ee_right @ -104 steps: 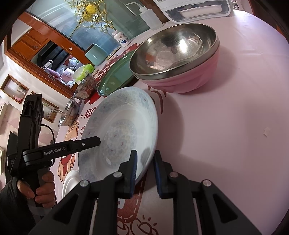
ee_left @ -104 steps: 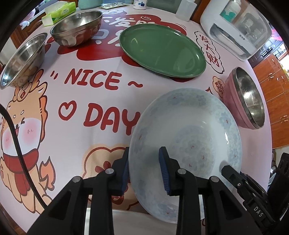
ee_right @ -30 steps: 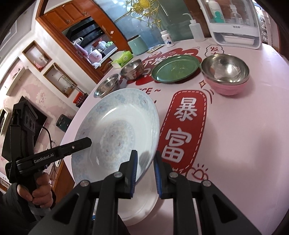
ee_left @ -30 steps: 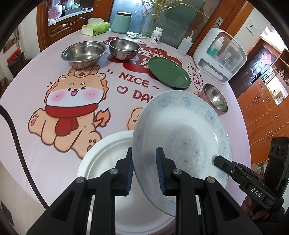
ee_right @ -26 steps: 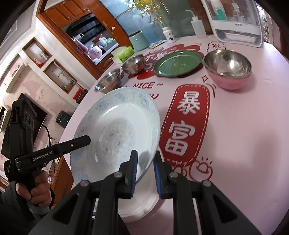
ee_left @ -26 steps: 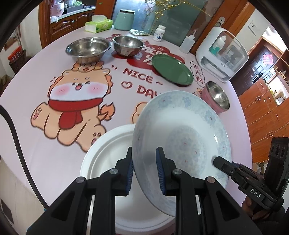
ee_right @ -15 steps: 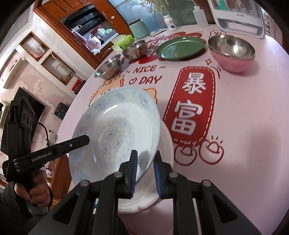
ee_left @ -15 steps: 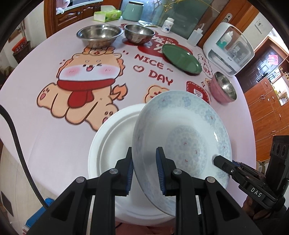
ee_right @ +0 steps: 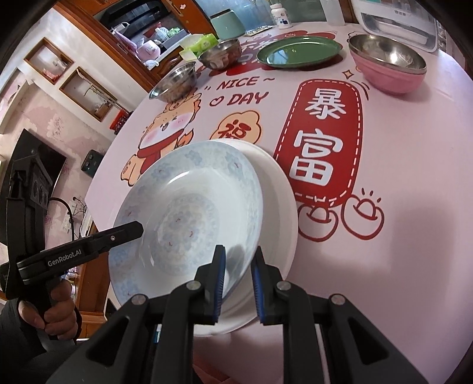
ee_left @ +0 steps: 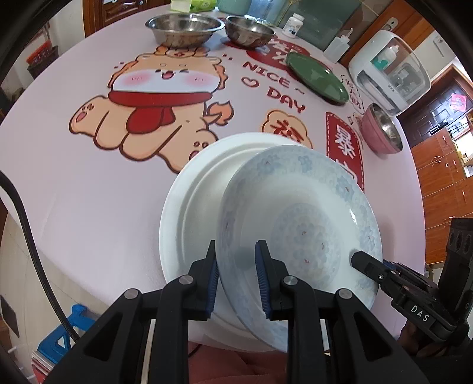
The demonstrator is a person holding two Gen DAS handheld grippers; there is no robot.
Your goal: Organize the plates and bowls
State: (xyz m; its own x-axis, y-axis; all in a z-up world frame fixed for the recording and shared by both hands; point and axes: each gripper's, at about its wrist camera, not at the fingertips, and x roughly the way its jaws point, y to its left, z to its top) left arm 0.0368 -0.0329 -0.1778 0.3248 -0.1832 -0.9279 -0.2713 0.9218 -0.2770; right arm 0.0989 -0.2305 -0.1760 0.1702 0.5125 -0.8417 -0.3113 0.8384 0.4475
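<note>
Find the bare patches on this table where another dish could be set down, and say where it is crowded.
Free: the cloth right of the red banner, below the pink bowl; also over the cartoon dog, between the steel bowls and the white plate. Crowded: the far edge, with bowls, green plate and bottles, and the near edge, where both grippers hold the patterned plate.

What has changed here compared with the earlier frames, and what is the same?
The patterned plate, which lay on the tablecloth near the pink bowl, has been carried over the white plate at the near edge. Both the left claw and the right claw stay clamped on its rim. The green plate and steel bowls have not moved.
</note>
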